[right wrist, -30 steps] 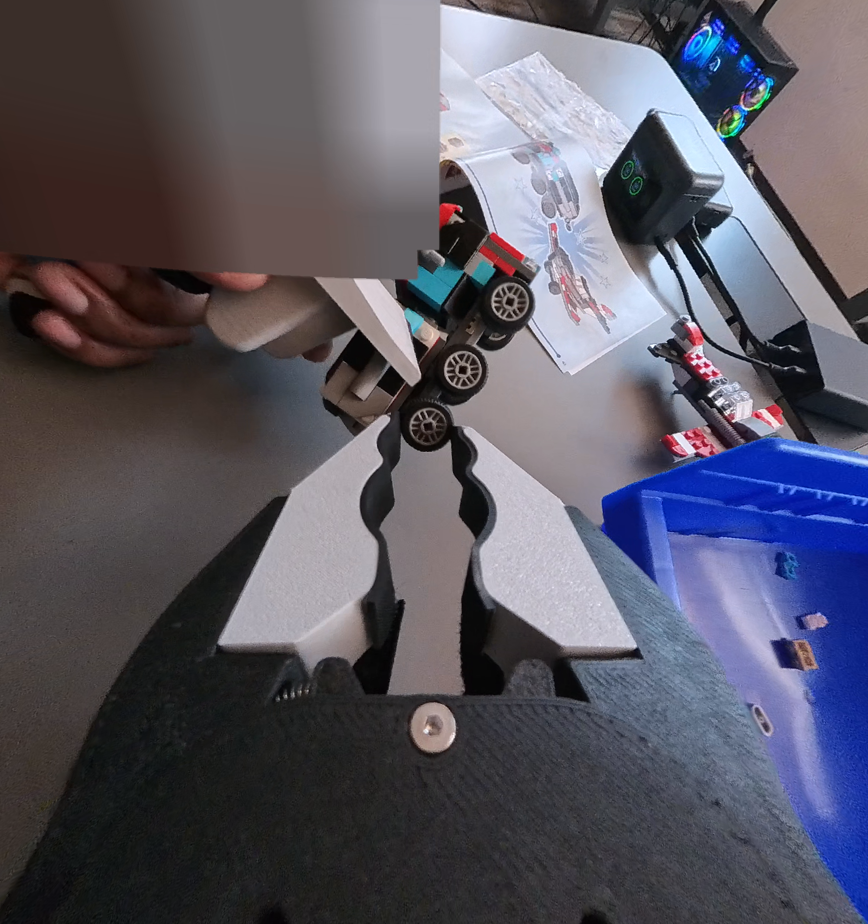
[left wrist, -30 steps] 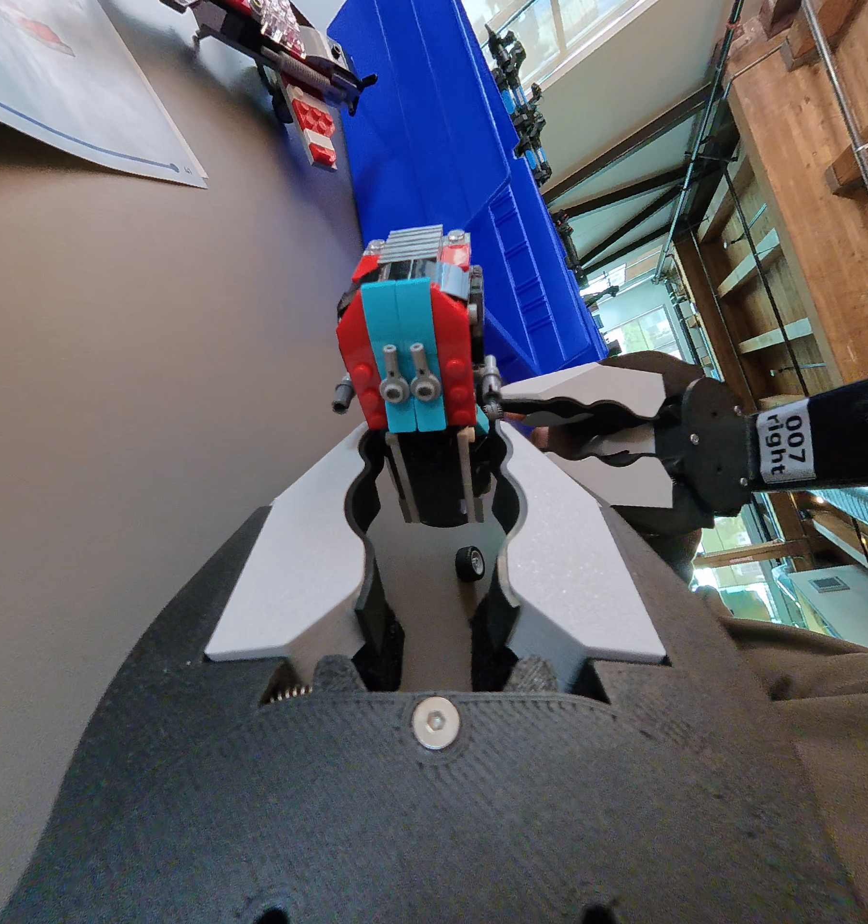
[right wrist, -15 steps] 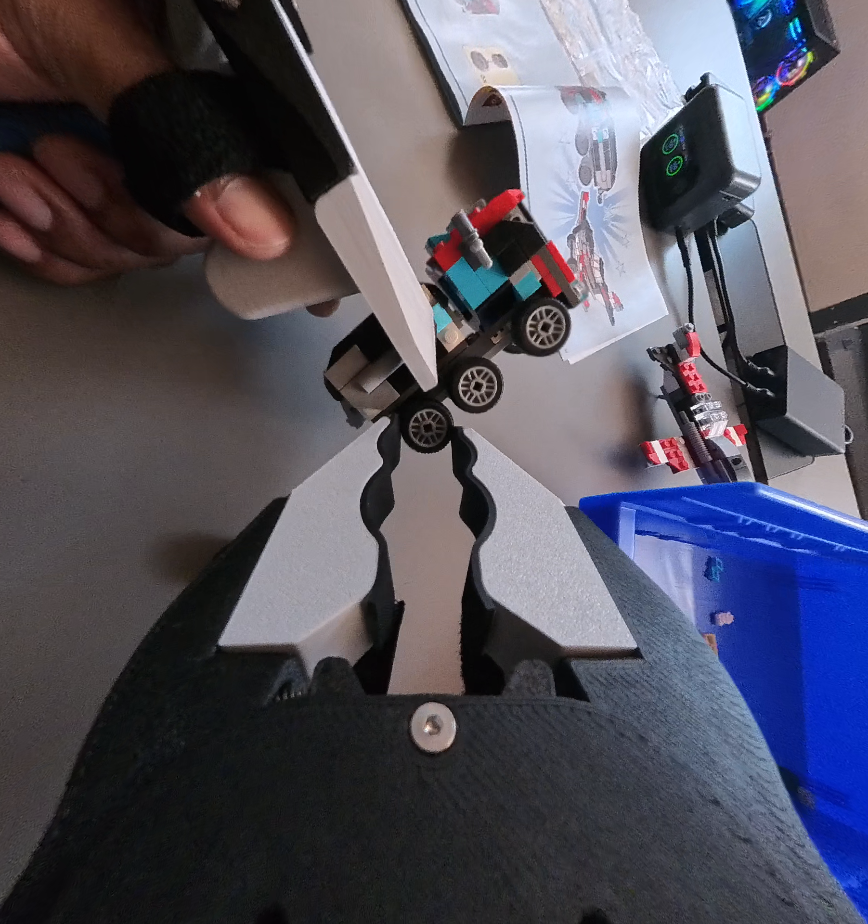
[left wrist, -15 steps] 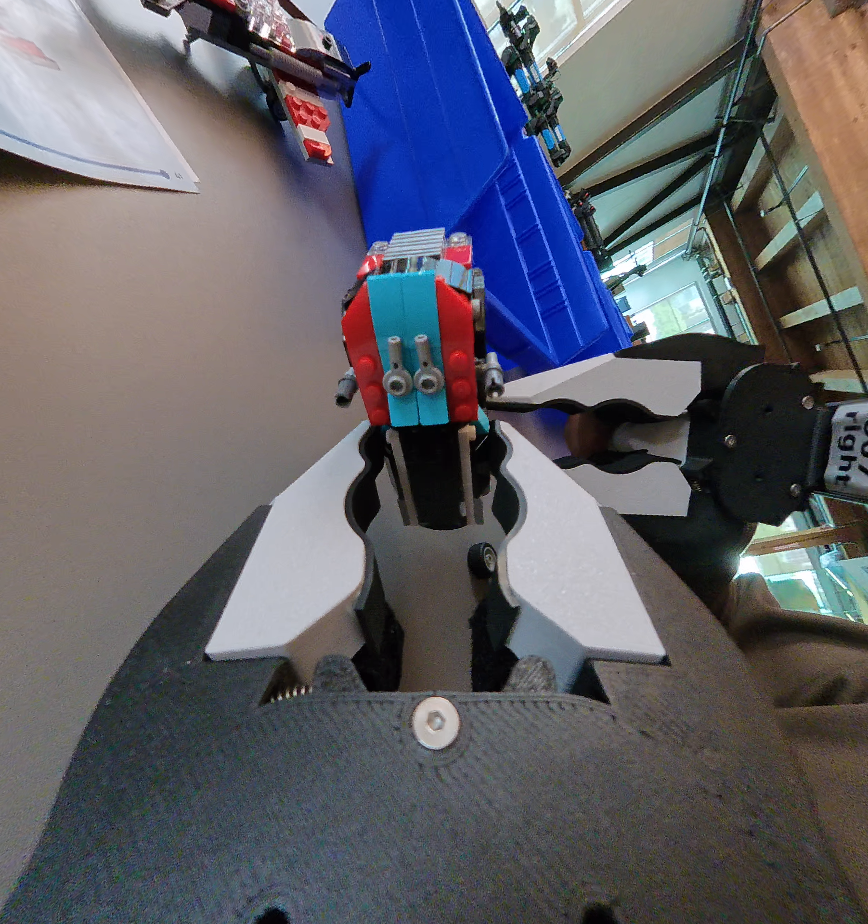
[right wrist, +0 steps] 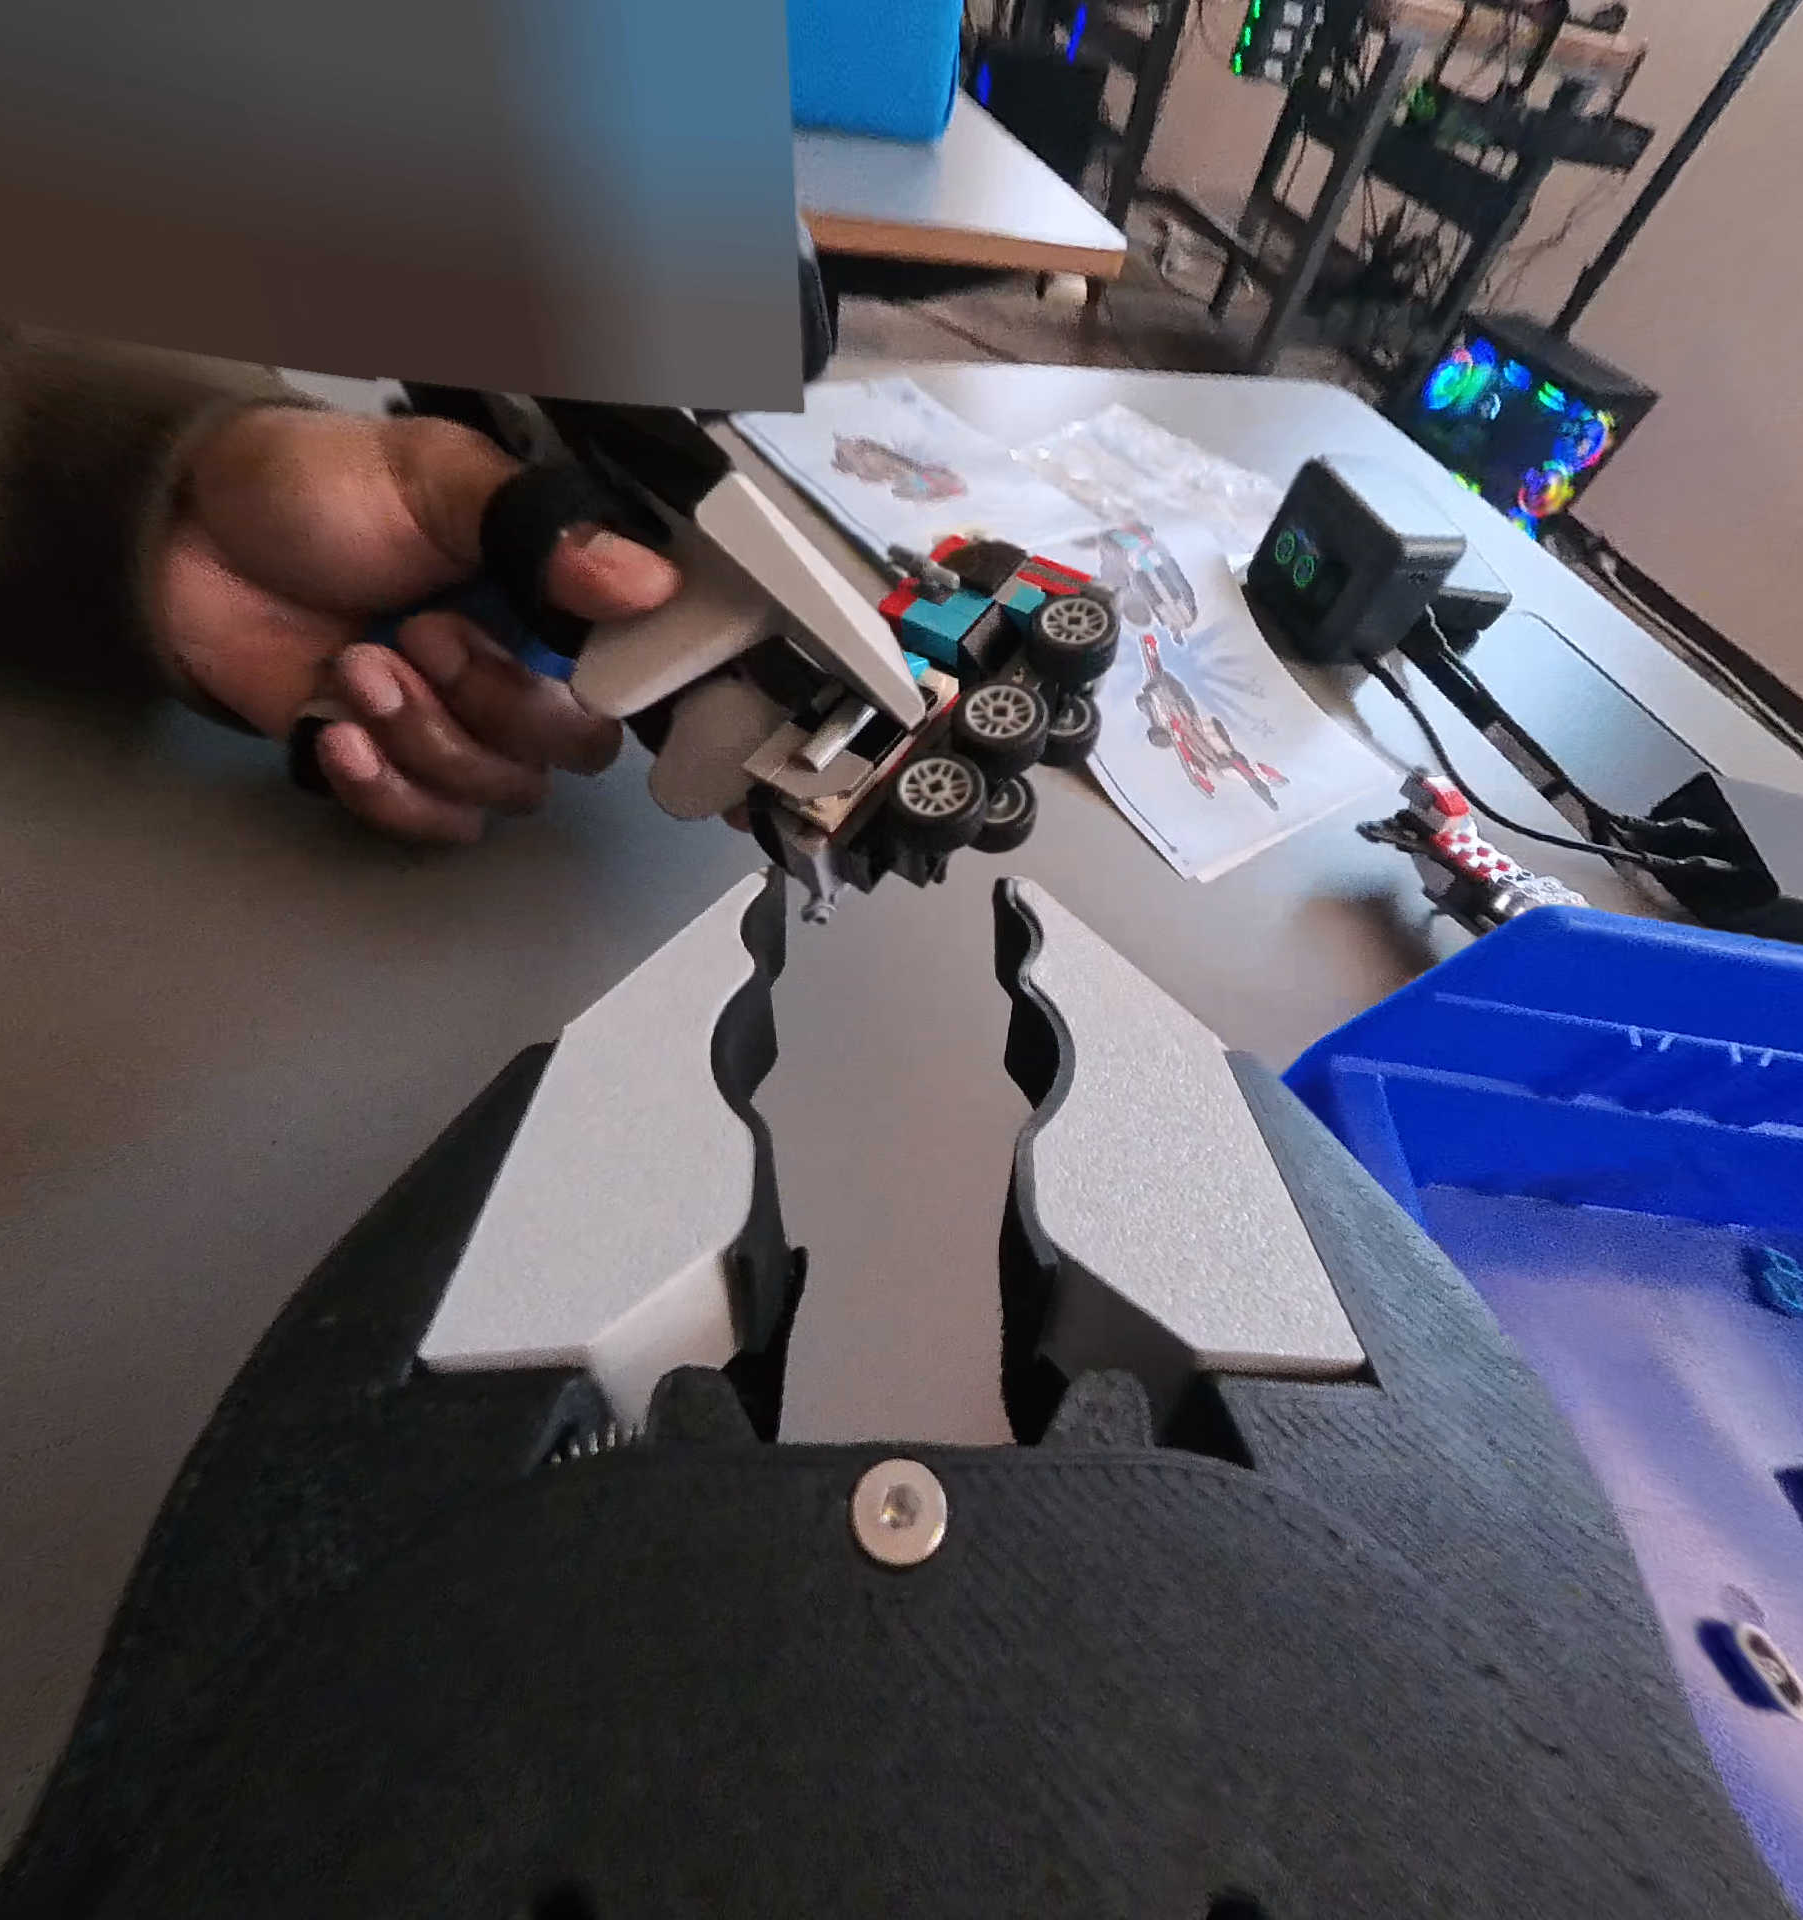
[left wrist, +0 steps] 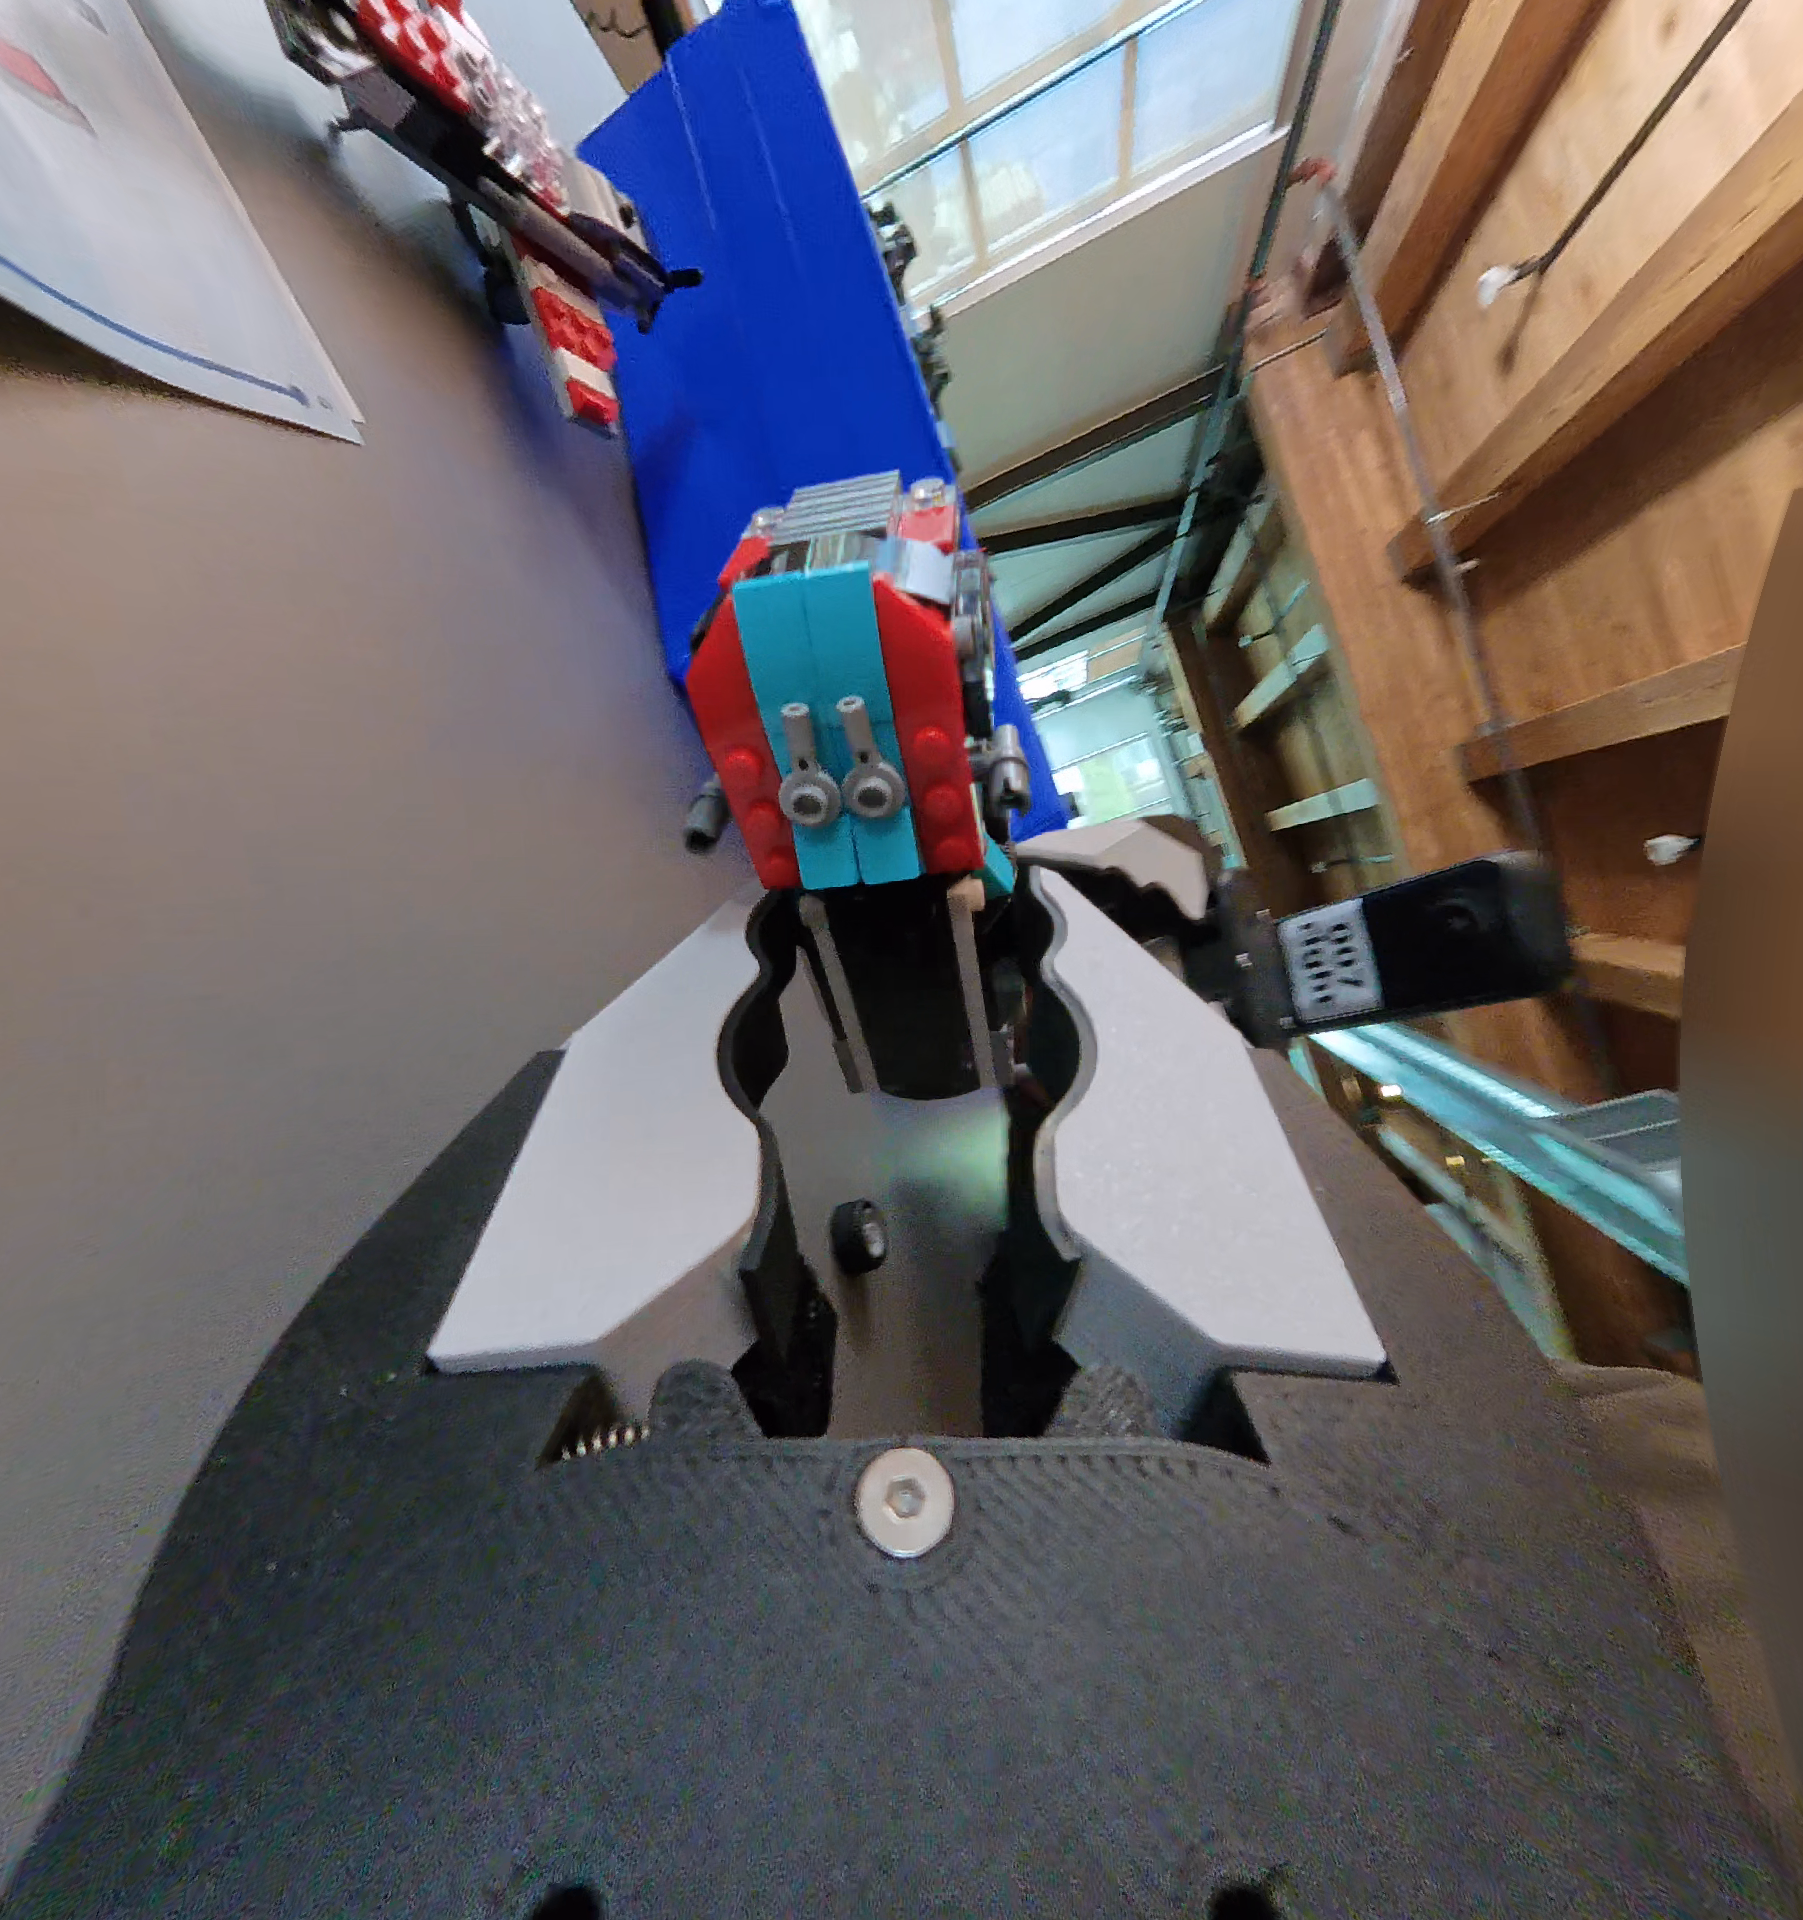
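Toy truck: red and teal panels, a black rear and grey pins are shown; grey-spoked black wheels are seen.
Bin: bright blue.
Counter: plain grey.
Hand-held gripper fingers: light grey, lined with black wavy pads.
Small model: red, white and black.
Loose wheel: black.

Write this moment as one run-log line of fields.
left gripper: shut on toy truck | right gripper: open, nothing between fingers, just below truck | blue bin: at right
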Demonstrator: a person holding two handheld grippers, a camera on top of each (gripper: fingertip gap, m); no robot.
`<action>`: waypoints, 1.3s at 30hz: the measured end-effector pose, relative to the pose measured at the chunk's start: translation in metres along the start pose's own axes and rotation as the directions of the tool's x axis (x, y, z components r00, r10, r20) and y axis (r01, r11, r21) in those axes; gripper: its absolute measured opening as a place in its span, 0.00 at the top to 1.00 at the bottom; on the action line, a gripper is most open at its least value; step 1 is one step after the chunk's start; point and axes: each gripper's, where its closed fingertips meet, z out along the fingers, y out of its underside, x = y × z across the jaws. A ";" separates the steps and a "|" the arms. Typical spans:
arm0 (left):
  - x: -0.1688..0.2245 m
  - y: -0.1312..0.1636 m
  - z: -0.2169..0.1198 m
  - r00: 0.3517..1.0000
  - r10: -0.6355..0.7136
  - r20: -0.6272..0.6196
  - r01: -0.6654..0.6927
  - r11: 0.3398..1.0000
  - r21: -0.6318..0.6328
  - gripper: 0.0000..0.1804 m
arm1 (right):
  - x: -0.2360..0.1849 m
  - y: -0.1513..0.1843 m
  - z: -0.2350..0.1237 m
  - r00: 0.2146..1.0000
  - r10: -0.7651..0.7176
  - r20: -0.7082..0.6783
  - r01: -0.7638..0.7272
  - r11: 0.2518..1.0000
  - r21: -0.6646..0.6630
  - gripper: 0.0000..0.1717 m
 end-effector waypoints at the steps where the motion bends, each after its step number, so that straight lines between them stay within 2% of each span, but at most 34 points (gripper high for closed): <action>1: 0.003 -0.001 0.000 0.999 -0.039 -0.038 0.039 0.999 0.008 0.76 | 0.000 -0.002 -0.001 1.000 0.012 0.009 -0.012 0.999 0.031 0.76; 4: 0.013 -0.007 -0.001 0.973 -0.160 -0.169 0.168 0.985 0.036 0.75 | 0.002 -0.010 -0.004 1.000 0.018 0.001 -0.018 0.991 0.130 0.76; 9: 0.029 -0.011 -0.004 0.924 -0.229 -0.307 0.256 0.965 0.051 0.75 | -0.001 -0.027 -0.003 0.997 -0.023 -0.080 0.041 0.970 0.239 0.74; 13: 0.034 -0.010 -0.005 0.903 -0.247 -0.351 0.283 0.958 0.054 0.75 | -0.008 -0.036 0.003 0.975 -0.123 -0.184 0.169 0.951 0.260 0.71; 17: 0.035 -0.007 -0.004 0.894 -0.265 -0.362 0.301 0.953 0.047 0.75 | -0.009 -0.039 0.009 0.942 -0.198 -0.272 0.263 0.938 0.226 0.68; 23: 0.038 0.000 -0.002 0.896 -0.258 -0.362 0.284 0.958 0.021 0.75 | -0.010 -0.036 0.018 0.924 -0.232 -0.302 0.294 0.939 0.177 0.67; 26: 0.038 0.001 -0.001 0.902 -0.244 -0.357 0.269 0.963 0.020 0.75 | -0.008 -0.036 0.019 0.925 -0.222 -0.309 0.285 0.942 0.177 0.71; 31: 0.045 0.003 0.000 0.909 -0.192 -0.370 0.202 0.979 -0.012 0.75 | -0.006 -0.039 0.013 0.930 -0.207 -0.302 0.276 0.939 0.204 0.71; 37: 0.048 0.015 0.008 0.942 -0.098 -0.321 0.070 0.993 -0.097 0.67 | 0.009 -0.042 -0.001 0.966 -0.060 -0.253 0.131 0.953 0.274 0.71; 39: 0.046 0.021 0.010 0.949 -0.094 -0.300 0.054 0.989 -0.139 0.67 | 0.015 -0.042 -0.005 0.972 -0.004 -0.236 0.074 0.954 0.290 0.72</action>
